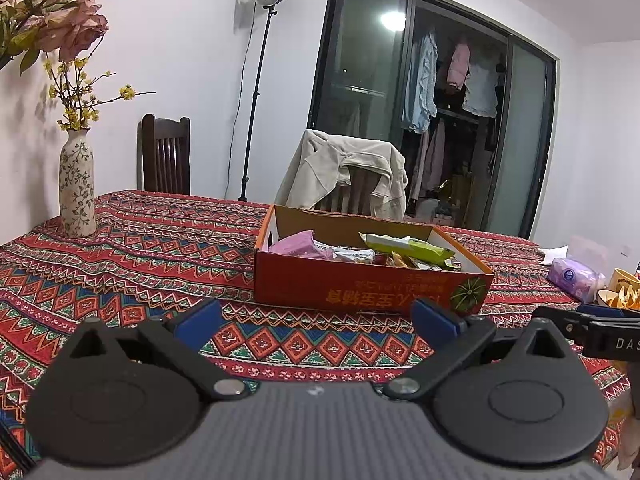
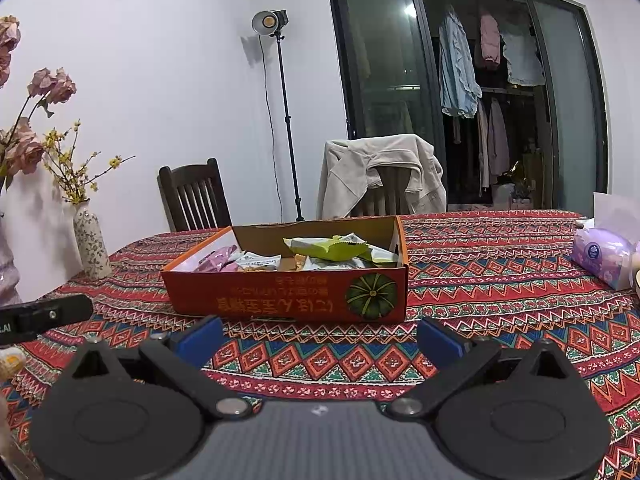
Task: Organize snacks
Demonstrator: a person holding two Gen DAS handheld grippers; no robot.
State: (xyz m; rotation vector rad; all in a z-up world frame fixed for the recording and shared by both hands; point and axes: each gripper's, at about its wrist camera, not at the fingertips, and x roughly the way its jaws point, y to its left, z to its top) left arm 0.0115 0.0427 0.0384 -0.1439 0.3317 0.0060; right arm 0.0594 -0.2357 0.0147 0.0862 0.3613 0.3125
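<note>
A red cardboard box [image 1: 360, 286] with a pumpkin picture stands on the patterned tablecloth; it also shows in the right wrist view [image 2: 280, 296]. Inside lie several snack packets, among them a green one [image 1: 408, 246] [image 2: 332, 248] and a pink one [image 1: 298, 245] [image 2: 218, 260]. My left gripper [image 1: 316, 322] is open and empty, just short of the box's near wall. My right gripper [image 2: 318, 338] is open and empty, also just in front of the box. The right gripper's side shows at the right edge of the left wrist view [image 1: 592, 326].
A floral vase [image 1: 77, 188] [image 2: 92, 246] stands at the table's far left. A purple tissue pack [image 1: 574, 276] [image 2: 600, 254] and yellow cups [image 1: 618, 292] sit at the right. Two chairs, one draped with a beige jacket [image 1: 344, 172], stand behind the table.
</note>
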